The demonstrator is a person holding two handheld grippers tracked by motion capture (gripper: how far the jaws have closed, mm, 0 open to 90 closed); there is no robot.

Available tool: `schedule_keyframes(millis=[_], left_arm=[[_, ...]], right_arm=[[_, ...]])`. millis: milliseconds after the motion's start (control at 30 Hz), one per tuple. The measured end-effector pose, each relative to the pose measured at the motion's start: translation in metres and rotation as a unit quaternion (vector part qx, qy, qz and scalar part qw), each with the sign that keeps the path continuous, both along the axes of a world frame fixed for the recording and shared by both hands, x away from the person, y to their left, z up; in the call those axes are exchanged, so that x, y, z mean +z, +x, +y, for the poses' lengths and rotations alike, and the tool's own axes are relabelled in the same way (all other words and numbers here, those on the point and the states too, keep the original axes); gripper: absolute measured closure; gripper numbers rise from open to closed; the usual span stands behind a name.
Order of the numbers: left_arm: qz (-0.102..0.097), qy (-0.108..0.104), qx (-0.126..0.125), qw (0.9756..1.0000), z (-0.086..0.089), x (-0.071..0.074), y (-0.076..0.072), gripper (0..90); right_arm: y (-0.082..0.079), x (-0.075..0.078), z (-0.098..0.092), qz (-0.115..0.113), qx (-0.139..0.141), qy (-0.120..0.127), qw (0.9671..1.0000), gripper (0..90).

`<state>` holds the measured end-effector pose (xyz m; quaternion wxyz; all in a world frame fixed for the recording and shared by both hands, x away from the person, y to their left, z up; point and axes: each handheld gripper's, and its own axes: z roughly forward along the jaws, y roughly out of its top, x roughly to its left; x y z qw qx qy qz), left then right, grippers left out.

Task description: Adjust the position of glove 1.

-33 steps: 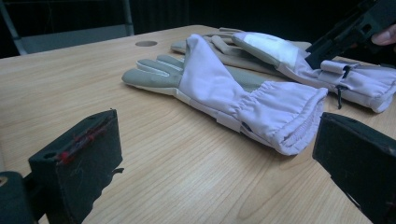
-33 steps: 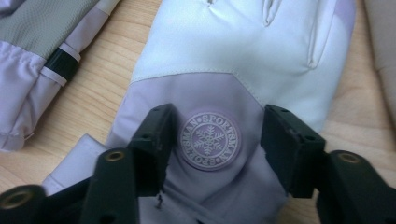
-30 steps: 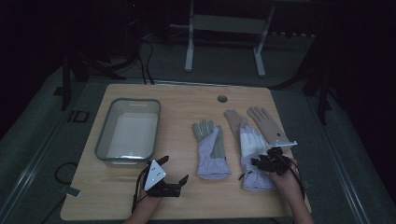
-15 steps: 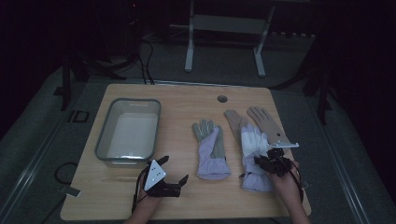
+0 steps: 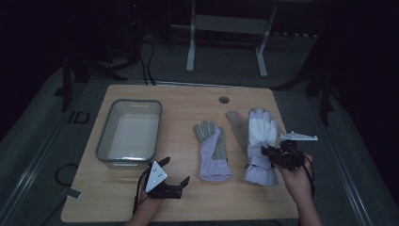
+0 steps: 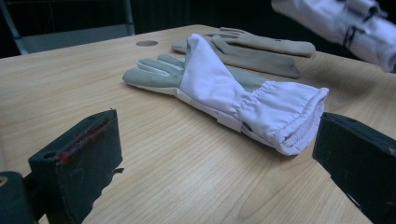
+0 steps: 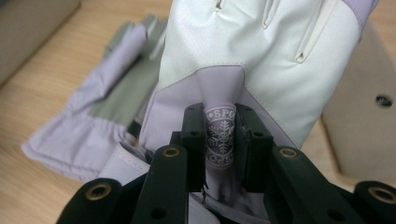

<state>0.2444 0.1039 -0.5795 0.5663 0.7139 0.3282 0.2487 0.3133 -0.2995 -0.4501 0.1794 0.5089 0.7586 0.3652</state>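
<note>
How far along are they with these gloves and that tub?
Early on, by the look of it. The right gripper has pinched a fold of the right-hand glove near its cuff and is lifting it. The other glove lies flat on the table, untouched. The left gripper waits open. The tub holds no glove.

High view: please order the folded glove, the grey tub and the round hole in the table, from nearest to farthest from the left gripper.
1. Folded glove, lying just right of and beyond the left gripper.
2. Grey tub, on the table's left side, beyond the gripper; only slightly farther than the glove.
3. Round hole, near the far edge of the table, plainly farthest.
</note>
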Motion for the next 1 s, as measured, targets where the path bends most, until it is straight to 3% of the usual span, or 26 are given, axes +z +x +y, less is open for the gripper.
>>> schedule_keyframes(millis=[267, 467, 800, 1000], left_arm=[[0.0, 0.0, 0.0, 1.0, 0.0, 0.0, 0.0, 1.4], [0.0, 0.0, 0.001, 1.0, 0.0, 0.0, 0.0, 1.4], [0.002, -0.002, 0.0, 1.0, 0.0, 0.0, 0.0, 1.4], [0.0, -0.001, 0.0, 1.0, 0.0, 0.0, 0.0, 1.4]], right_arm=[[0.005, 0.03, 0.016, -0.021, 0.017, -0.001, 0.9996, 75.8], [0.009, 0.041, 0.035, -0.026, 0.038, 0.006, 0.9989, 75.6], [0.014, 0.045, 0.083, -0.023, 0.083, 0.005, 0.9963, 75.6], [0.017, 0.032, 0.115, -0.004, 0.102, -0.011, 0.9947, 75.7]])
